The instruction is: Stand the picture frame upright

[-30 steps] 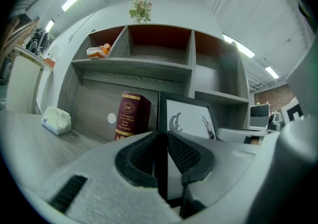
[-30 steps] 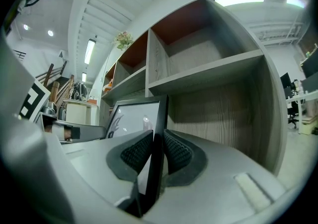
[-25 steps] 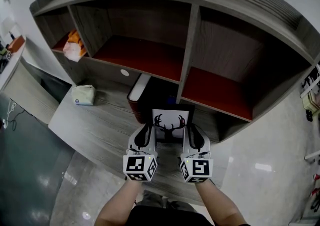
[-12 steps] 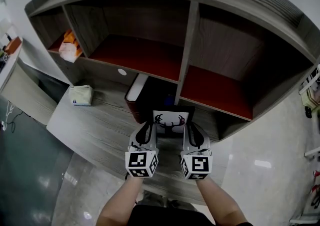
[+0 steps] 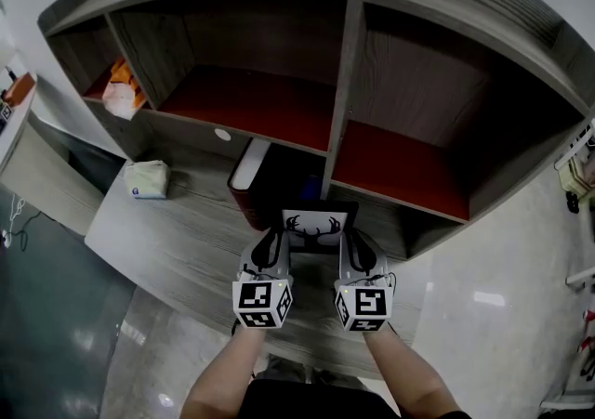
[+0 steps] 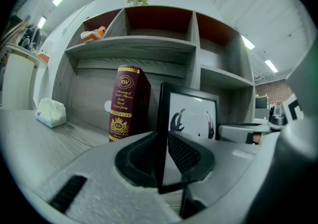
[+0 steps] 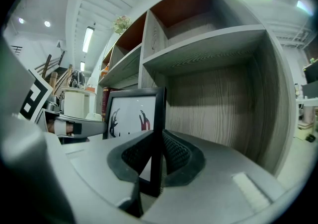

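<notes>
A black-rimmed picture frame (image 5: 316,225) with a white print of dark antlers is upright at the lower middle of the head view, over a grey wood-grain desktop (image 5: 177,236). Whether its bottom edge touches the wood cannot be told.

The left gripper (image 5: 271,248) is clamped on the frame's left rim, and its own view shows ribbed black pads pressed on both faces of the thin rim (image 6: 161,153). The right gripper (image 5: 359,248) holds the right rim. Its jaws have just been closing, and the rim sits pinched between their pads (image 7: 156,156).

Just behind and to the left of the frame stands a dark red hardback book (image 6: 128,101) with gold lettering on its spine. It is upright against the back panel and close to the frame's left side. Behind both rises a grey wood-grain shelf unit (image 5: 346,83) with square compartments and red-brown floors. One of its upright dividers is directly beyond the frame.

An orange and white packet (image 5: 118,92) lies in the upper-left compartment. A soft white tissue pack (image 5: 147,178) sits on the desktop, well apart at the left. The floor below is glossy and pale.
</notes>
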Demonstrator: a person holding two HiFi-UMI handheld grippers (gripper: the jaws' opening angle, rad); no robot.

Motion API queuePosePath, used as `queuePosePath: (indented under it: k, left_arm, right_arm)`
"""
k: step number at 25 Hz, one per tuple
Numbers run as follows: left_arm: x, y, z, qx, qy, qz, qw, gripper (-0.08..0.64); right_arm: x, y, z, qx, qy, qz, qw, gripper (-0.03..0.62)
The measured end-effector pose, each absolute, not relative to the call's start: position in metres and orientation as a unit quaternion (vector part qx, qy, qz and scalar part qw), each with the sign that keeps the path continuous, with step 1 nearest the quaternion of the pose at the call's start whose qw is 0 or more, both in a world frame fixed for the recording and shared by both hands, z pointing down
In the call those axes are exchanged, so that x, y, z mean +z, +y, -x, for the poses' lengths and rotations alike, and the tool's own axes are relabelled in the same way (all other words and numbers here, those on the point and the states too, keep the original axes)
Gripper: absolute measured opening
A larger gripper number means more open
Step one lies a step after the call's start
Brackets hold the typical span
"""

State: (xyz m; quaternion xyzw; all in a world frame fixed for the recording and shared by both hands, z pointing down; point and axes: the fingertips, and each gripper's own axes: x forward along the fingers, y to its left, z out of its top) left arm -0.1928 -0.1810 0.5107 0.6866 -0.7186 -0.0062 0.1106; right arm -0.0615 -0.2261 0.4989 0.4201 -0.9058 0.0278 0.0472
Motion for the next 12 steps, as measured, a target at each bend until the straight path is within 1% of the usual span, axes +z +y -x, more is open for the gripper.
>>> queuePosePath:
  k: [12]
  left_arm:
    - [0.5123,-0.1834,0.1934,-0.010,-0.699,-0.705,0.120,0.064]
  right_arm:
    - [0.5010,-0.2277,0.0615,0.027,-0.909,-0.413,0.053,0.049]
